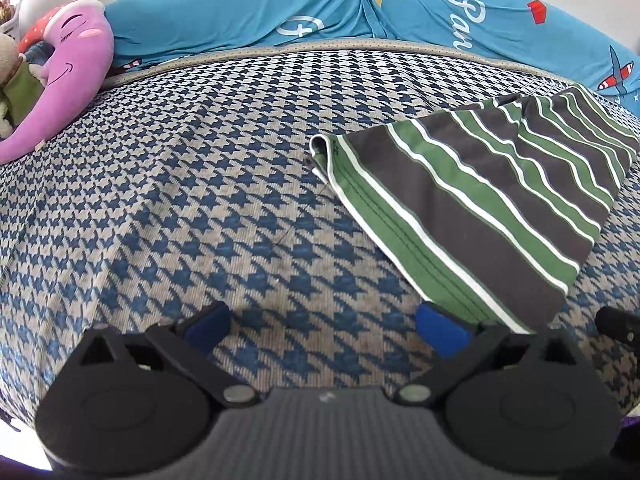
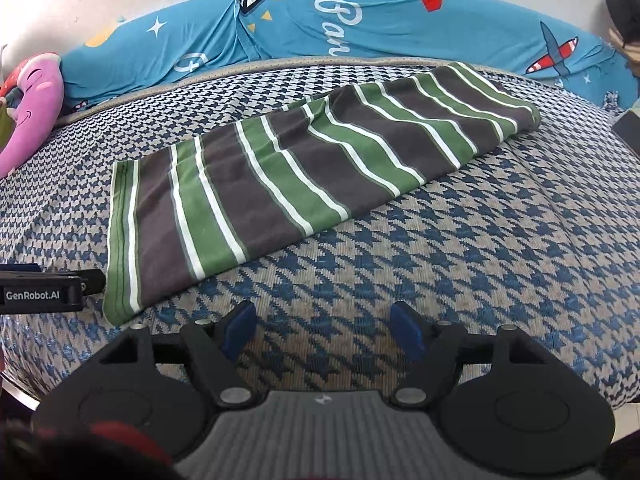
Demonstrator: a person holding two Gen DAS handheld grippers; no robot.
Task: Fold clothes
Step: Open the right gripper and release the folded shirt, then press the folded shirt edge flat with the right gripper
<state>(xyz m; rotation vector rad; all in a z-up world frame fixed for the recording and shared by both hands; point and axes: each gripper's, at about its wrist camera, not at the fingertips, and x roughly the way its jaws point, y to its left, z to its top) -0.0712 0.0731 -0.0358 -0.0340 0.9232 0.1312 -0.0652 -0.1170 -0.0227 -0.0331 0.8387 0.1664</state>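
Note:
A green, dark grey and white striped garment (image 1: 472, 196) lies folded into a long strip on the houndstooth bed cover (image 1: 200, 200). My left gripper (image 1: 324, 330) is open and empty, low over the cover, its right fingertip next to the garment's near hem corner. In the right wrist view the garment (image 2: 304, 176) stretches from near left to far right. My right gripper (image 2: 322, 330) is open and empty over bare cover, just in front of the garment's long edge. The left gripper's side (image 2: 44, 292) shows at the left edge, beside the garment's hem.
A long blue patterned bolster (image 1: 360, 12) lies along the far edge of the bed, also in the right wrist view (image 2: 360, 28). A purple plush toy (image 1: 68, 76) lies at the far left. A dark flat object (image 2: 630, 130) sits at the right edge.

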